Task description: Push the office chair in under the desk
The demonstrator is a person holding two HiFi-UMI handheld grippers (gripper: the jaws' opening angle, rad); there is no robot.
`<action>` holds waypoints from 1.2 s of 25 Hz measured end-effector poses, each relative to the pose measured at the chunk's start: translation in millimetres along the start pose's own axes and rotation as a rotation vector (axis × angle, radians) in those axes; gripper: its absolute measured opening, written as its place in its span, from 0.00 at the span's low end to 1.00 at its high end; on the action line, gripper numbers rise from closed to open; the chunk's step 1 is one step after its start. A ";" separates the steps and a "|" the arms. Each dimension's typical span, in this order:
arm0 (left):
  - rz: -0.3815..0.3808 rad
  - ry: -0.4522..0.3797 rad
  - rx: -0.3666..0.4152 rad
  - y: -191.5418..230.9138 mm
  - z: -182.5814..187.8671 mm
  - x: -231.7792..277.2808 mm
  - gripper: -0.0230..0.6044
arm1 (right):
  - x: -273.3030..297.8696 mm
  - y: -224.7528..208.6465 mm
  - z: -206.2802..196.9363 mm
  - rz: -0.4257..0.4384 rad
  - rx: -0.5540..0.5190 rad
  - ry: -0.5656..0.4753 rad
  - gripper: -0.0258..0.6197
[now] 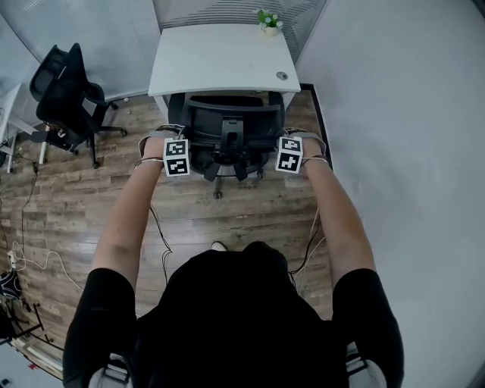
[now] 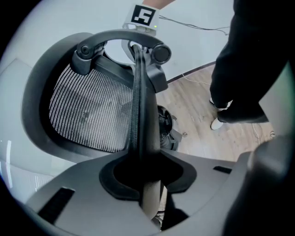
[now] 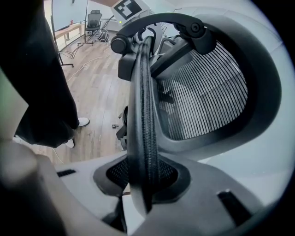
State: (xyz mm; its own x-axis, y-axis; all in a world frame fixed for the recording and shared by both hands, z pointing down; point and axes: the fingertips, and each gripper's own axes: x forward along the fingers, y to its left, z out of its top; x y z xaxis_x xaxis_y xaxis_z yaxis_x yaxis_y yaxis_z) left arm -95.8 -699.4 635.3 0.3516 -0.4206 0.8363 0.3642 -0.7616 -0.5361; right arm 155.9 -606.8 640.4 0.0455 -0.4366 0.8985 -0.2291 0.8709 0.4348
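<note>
The office chair [image 1: 227, 129] is sitting at 12 o'clock, partly under the near edge of the desk [image 1: 212, 61], with the left gripper [image 2: 145, 184] and right gripper [image 3: 140, 179] gripping its backrest's left and right edges. A potted plant [image 1: 269, 23] is standing on the desk's far right corner at 1 o'clock, and a second chair [image 1: 64, 95] is standing well apart at 10 o'clock.

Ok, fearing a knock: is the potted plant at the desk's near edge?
No, the potted plant stands at the far edge of the desk, away from the chair.
</note>
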 end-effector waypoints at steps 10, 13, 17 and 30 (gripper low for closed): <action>0.099 -0.147 -0.108 4.0 17.2 -28.8 0.39 | -23.6 2.9 4.6 -0.023 0.061 -0.090 0.30; 0.160 -0.228 -0.180 10.4 30.0 -51.7 0.39 | -46.4 4.3 10.1 -0.066 0.107 -0.158 0.30; 0.237 -0.384 -0.335 14.2 54.4 -91.9 0.39 | -94.4 3.2 26.7 -0.178 0.275 -0.336 0.30; 0.340 -0.856 -0.775 37.6 117.0 -215.4 0.31 | -251.1 0.8 98.4 -0.319 0.748 -0.985 0.29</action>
State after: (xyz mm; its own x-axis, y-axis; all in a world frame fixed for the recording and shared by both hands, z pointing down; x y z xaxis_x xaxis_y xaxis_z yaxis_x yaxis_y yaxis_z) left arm -56.9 -579.9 421.6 0.8945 -0.4172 0.1606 -0.3699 -0.8925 -0.2580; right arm 48.6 -518.7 409.1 -0.4640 -0.8635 0.1976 -0.8449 0.4984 0.1940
